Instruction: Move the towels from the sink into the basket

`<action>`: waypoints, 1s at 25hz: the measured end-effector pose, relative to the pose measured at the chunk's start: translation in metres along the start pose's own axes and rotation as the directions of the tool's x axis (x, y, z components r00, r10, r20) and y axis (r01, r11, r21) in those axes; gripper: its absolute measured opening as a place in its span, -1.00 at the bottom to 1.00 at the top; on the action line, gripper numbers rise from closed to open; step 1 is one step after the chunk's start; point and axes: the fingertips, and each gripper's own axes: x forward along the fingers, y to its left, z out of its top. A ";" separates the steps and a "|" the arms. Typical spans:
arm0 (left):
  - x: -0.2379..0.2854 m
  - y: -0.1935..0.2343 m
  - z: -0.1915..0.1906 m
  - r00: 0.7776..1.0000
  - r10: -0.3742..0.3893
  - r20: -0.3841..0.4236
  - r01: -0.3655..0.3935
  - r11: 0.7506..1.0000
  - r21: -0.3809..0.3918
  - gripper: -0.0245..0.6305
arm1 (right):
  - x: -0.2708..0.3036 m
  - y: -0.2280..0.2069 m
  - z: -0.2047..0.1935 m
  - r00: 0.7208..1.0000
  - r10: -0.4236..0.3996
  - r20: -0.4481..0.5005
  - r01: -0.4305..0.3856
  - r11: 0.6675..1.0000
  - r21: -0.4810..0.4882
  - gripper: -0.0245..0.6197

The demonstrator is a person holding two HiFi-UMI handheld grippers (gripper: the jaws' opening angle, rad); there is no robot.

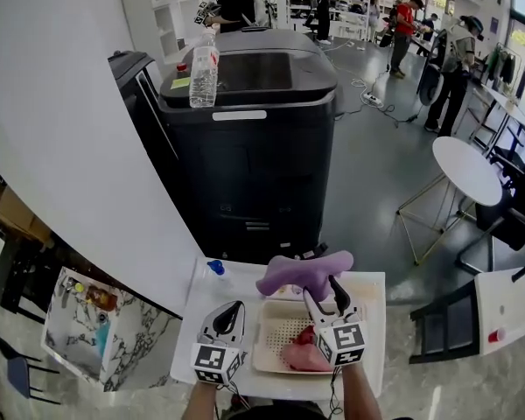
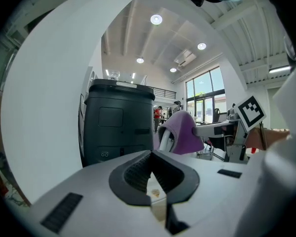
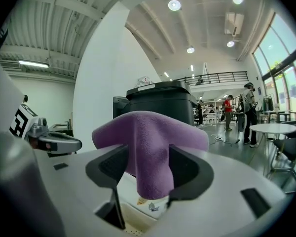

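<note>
On the white table [image 1: 195, 344] at left, your left gripper [image 1: 231, 309] has its jaws together, empty. Next right, a pink towel [image 1: 303, 353] lies in the basket [image 1: 266, 339]. Above the basket, your right gripper [image 1: 325, 293] stands wide open, with the purple towel [image 1: 301, 272] draped loose between its jaws.

White tbl [image 1: 192, 322] w/ cream basket [image 1: 276, 332].
</note>
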 end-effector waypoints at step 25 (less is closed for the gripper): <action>-0.016 -0.003 -0.006 0.997 -0.082 0.002 0.082 0.997 0.007 -0.92 | -0.037 0.005 0.004 0.993 -0.117 0.021 0.118 0.993 -0.004 -0.78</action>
